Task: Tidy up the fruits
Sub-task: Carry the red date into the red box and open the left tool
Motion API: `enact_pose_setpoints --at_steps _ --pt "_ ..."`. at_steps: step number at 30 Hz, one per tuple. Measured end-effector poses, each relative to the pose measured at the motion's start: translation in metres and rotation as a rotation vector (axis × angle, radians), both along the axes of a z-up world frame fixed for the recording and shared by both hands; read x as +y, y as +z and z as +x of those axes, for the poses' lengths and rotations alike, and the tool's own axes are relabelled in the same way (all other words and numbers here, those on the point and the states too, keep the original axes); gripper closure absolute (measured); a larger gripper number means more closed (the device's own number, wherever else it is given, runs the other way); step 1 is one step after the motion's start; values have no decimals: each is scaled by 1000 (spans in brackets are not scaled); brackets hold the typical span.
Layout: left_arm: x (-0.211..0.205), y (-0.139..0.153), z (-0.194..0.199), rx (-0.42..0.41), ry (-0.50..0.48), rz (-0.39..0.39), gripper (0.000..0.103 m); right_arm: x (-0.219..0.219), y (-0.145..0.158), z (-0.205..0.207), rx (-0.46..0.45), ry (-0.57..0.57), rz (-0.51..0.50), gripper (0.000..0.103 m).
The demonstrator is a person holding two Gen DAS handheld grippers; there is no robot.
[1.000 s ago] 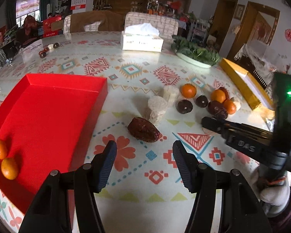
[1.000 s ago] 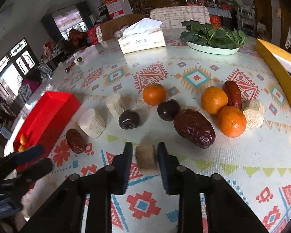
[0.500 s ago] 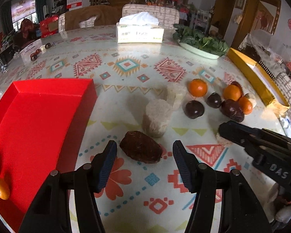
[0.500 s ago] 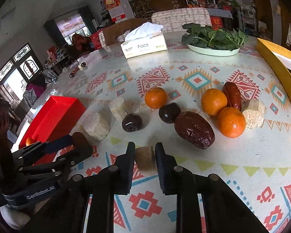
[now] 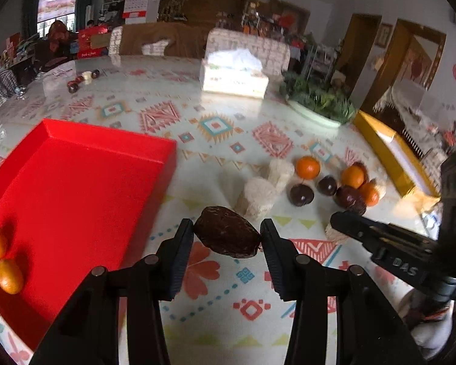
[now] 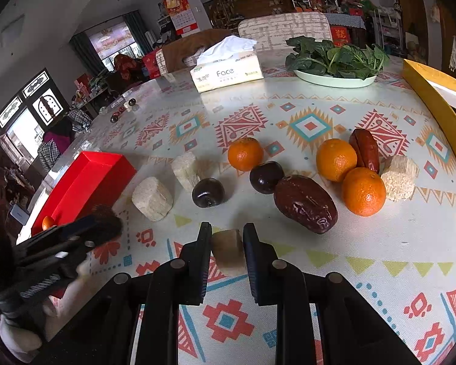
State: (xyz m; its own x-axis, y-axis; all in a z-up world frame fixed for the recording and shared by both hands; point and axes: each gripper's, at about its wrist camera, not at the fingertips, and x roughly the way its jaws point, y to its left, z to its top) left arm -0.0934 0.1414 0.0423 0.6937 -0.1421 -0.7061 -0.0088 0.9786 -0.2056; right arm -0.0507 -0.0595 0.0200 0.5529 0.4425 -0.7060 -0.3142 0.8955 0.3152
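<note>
My left gripper [image 5: 227, 237] has its fingers on both sides of a dark brown date [image 5: 226, 235] on the table, touching it. Beside it lies a red tray [image 5: 76, 182] holding two small oranges [image 5: 3, 258]. My right gripper [image 6: 227, 243] is shut on a beige rice-cake cube [image 6: 228, 251]. Ahead of it lie oranges [image 6: 336, 159], dark plums [image 6: 266, 177], a large date [image 6: 305, 203] and more rice cakes [image 6: 152, 198].
A tissue box [image 6: 226, 74], a plate of greens [image 6: 334, 60] and a yellow box [image 6: 437, 106] stand at the back and right. The right gripper shows in the left wrist view [image 5: 380, 240]; the left gripper shows in the right wrist view [image 6: 60, 243].
My left gripper moved forward over the date and its fingers narrowed onto it. My right gripper stays shut on the cube.
</note>
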Motion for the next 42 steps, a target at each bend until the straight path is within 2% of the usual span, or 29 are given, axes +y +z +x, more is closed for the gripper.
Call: enact_pose_setpoints --at_steps 3,7,12,18,21,26,32,33,34,35,37,42 --pt "16 12 -13 -29 31 -18 58 -1 2 -3 -16 -1 2 79" --pt "50 24 -30 -58 103 -2 58 4 8 -10 -58 8 -12 79" --pt "98 28 -40 -60 205 8 58 21 25 -24 -63 50 32 79" --pt "144 23 -34 -35 279 25 58 86 56 -49 -101 217 27 79" --pt "163 16 -28 -9 300 1 58 124 63 -55 -97 307 37 79" --pt "184 4 -21 27 330 -29 58 188 57 -57 -60 416 30 79" --pt "196 3 -29 24 354 -69 58 235 38 -50 -26 467 8 79" --pt "197 3 -31 21 356 -74 57 239 35 -48 -26 466 5 79" --pt "200 4 -34 16 362 -83 57 243 34 -47 -21 466 3 74" --pt "201 5 -35 13 365 -88 56 245 33 -45 -12 464 4 65" --pt "204 9 -40 -3 368 -95 55 240 38 -43 -16 457 31 59" --pt "204 21 -54 -30 362 -104 52 190 57 -39 -56 359 13 59"
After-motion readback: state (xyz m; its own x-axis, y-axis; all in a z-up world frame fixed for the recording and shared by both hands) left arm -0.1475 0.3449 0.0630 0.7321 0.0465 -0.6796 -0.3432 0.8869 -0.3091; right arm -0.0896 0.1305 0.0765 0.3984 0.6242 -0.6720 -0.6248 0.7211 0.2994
